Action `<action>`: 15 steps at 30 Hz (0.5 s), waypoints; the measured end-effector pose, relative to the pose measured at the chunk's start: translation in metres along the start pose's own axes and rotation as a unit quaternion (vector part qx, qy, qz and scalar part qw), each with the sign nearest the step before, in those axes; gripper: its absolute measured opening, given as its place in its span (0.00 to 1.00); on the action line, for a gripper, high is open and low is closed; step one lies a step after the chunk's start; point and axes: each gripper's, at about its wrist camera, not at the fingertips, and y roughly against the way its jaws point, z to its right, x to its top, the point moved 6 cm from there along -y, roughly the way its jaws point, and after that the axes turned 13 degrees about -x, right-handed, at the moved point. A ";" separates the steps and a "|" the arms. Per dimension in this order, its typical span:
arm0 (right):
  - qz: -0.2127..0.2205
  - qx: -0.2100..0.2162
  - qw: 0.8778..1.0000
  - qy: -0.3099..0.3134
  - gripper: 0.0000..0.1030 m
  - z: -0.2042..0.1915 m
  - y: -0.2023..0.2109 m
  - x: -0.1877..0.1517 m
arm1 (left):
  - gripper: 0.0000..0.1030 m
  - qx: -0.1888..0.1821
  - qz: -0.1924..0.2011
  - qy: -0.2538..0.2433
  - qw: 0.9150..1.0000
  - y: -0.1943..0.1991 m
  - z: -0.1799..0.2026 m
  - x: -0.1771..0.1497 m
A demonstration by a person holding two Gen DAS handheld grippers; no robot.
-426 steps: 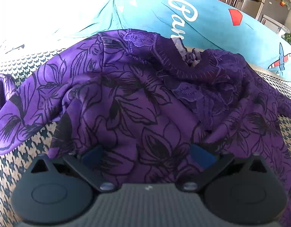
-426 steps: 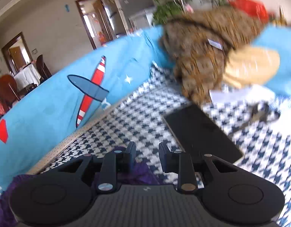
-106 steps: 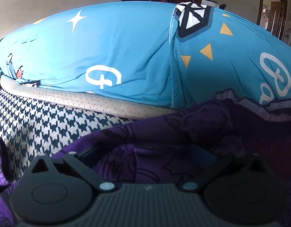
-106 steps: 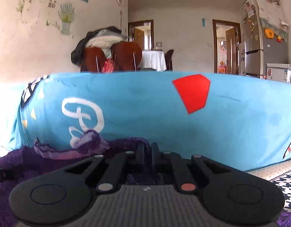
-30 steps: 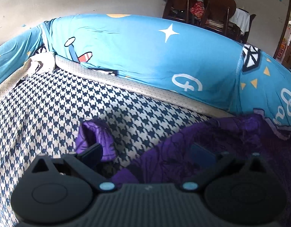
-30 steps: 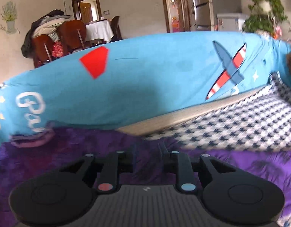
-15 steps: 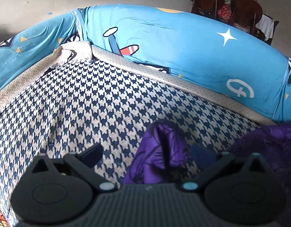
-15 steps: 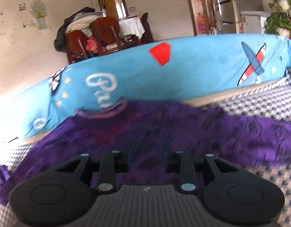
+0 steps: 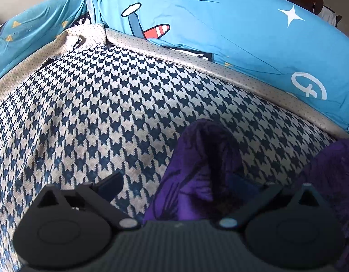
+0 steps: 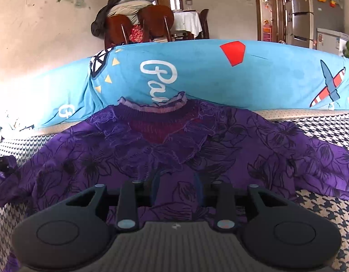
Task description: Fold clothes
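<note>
The left gripper (image 9: 177,184) is closing around the purple blouse's sleeve (image 9: 203,170), its fingers not touching it. The right gripper (image 10: 176,192) hovers parted, empty, over the purple blouse (image 10: 174,149).

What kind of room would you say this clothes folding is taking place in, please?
Most likely a lived-in home: a sofa with a houndstooth seat cover and blue cartoon-print cushions, with dining chairs and a fridge behind.
</note>
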 end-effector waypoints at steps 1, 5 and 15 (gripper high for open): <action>-0.001 0.001 1.000 0.000 0.32 0.000 0.000 0.000 | 0.80 0.002 0.000 -0.001 1.000 -0.001 0.000 0.000; 0.000 0.004 1.000 0.002 0.32 -0.002 -0.001 0.000 | 0.43 -0.002 0.002 0.011 1.000 -0.001 -0.004 -0.004; 0.020 0.005 1.000 0.023 0.32 -0.011 0.003 0.003 | 0.17 0.084 0.048 0.082 0.992 0.071 -0.024 -0.016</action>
